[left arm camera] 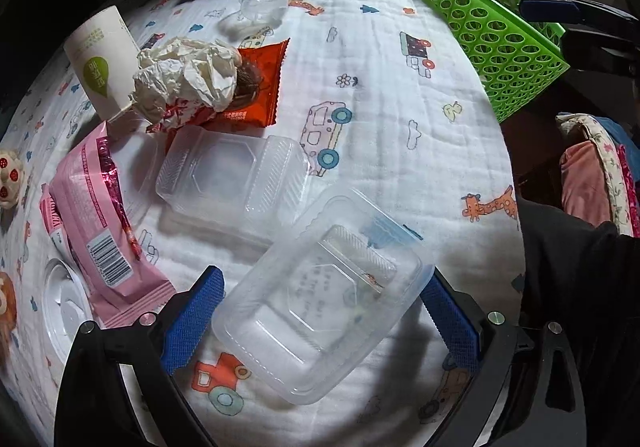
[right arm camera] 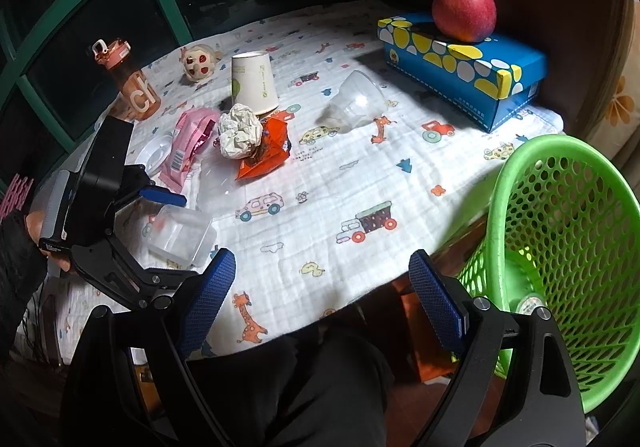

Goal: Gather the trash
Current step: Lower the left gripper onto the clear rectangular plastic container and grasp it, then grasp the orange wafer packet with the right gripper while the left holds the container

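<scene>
Left wrist view puts my left gripper (left arm camera: 320, 311) astride a clear plastic container (left arm camera: 320, 299), one blue pad on each side of it. I cannot tell whether the pads press its walls or merely flank it, nor whether it is lifted off the patterned cloth (left arm camera: 400, 95). I judge this to be the pick-up of one piece of trash; what comes next is a firm but gentle squeeze, since thin plastic will likely buckle, then a carry to the green basket (left arm camera: 496, 35), which stands off the cloth's far right edge.

Beyond the container lies a second clear tray (left arm camera: 236, 175); left of that a pink wrapper (left arm camera: 96, 223), and behind it crumpled paper (left arm camera: 184, 79) over an orange wrapper (left arm camera: 260, 87).

In the right wrist view my right gripper (right arm camera: 320, 299) is spread wide and holds nothing, with the basket just to its right. The basket's bottom is mostly hidden; something round lies in there, unidentifiable.
</scene>
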`<state>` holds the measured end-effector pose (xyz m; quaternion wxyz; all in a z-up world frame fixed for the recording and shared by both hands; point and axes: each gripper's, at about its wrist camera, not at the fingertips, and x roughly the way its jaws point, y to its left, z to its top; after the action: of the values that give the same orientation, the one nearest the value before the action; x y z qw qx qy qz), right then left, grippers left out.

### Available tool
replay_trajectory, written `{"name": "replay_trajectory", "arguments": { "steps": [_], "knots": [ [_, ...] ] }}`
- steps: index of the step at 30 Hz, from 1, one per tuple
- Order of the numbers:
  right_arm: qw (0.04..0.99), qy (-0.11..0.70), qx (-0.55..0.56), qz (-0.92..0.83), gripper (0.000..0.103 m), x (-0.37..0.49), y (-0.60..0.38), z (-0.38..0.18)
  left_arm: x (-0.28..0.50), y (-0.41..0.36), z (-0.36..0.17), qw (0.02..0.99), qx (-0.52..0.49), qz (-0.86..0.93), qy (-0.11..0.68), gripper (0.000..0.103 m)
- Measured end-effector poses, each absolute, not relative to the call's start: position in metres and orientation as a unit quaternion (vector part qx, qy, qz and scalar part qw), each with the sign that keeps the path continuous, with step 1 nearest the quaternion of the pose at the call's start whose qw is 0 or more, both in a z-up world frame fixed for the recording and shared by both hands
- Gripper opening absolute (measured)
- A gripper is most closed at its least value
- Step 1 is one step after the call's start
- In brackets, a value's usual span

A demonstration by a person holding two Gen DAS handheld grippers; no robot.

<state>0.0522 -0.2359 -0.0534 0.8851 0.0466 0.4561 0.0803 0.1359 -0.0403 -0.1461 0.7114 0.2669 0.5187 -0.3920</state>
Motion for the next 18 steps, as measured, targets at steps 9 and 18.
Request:
{"name": "replay_trajectory", "arguments": {
  "steps": [9,18],
  "knots": [
    [0.885,0.455,0.038,0.095,0.088,0.071,-0.227,-0.057,0.123,-0.027,-0.141,0.729,0.23,-0.375,0.524,0.065],
    [0.878,0.455,0.058,0.139,0.086,0.12,-0.204,-0.061,0.106,-0.003,-0.123,0.772,0.154,-0.344,0.513,0.059]
  ]
}}
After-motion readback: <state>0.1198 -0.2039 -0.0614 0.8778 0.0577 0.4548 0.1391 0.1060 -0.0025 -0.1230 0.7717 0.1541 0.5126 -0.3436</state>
